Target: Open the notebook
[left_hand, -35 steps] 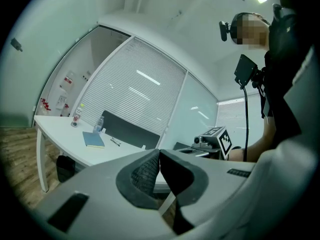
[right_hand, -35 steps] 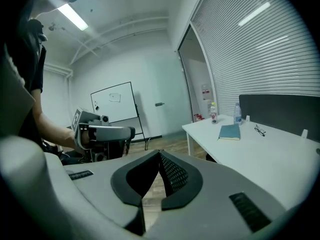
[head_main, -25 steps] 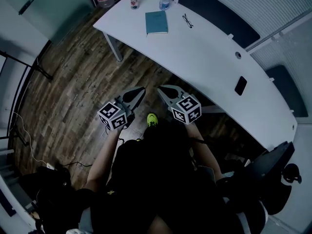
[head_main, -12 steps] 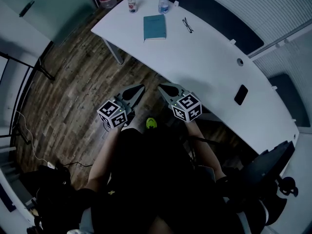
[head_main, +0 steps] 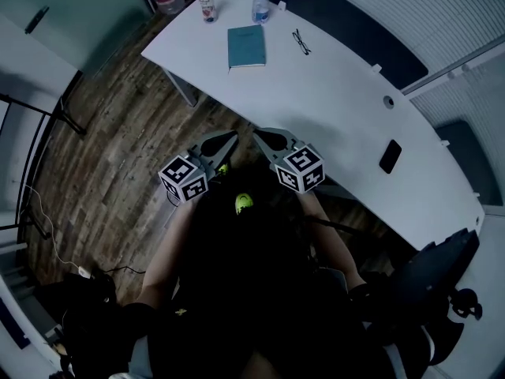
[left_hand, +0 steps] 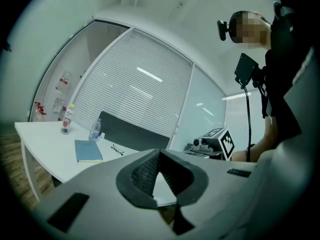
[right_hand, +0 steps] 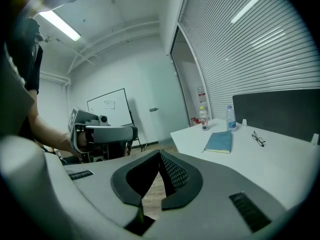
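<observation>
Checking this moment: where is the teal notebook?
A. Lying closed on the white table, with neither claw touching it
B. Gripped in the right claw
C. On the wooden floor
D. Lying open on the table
A: the notebook lies flat and closed on the white table, while the left claw and right claw are well away from it, with nothing between their jaws.

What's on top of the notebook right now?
Nothing: the closed notebook has a bare cover. The glasses lie apart from it on the table. Its pages are hidden.
</observation>
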The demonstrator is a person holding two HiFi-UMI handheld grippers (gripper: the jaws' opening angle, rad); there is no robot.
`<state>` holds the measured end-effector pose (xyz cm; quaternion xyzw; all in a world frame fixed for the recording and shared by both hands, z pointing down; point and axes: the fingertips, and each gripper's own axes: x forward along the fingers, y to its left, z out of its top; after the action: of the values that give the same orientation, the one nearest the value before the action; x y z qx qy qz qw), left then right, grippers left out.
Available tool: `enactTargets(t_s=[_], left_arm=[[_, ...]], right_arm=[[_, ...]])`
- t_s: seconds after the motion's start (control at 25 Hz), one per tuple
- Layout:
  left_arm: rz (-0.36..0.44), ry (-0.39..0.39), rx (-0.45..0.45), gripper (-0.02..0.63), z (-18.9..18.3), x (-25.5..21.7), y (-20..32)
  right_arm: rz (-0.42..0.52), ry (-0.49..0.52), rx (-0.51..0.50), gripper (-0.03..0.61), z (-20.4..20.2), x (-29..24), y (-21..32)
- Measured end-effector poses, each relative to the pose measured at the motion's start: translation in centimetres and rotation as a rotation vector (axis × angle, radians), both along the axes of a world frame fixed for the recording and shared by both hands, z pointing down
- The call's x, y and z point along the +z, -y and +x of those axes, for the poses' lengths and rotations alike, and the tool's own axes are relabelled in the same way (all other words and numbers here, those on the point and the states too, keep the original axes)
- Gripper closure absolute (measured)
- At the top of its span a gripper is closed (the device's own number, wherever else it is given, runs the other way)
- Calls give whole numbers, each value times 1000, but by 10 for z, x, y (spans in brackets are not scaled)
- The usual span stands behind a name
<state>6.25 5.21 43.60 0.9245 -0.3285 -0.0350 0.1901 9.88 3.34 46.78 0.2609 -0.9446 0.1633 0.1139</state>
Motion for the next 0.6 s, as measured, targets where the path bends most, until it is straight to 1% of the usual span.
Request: enactTargets(t_s=[0.24,0.44,0.6], left_arm=[[2,-13,10,603,-7,7,29],[9,5,21,603,-17,11,61],[6,14,34,603,-27,13,88]], right_arm=[[0,-19,15,554,-10,7,27],[-4,-36,27,554,-18,9,59],[-20,-44,56,554,-25,13,85]])
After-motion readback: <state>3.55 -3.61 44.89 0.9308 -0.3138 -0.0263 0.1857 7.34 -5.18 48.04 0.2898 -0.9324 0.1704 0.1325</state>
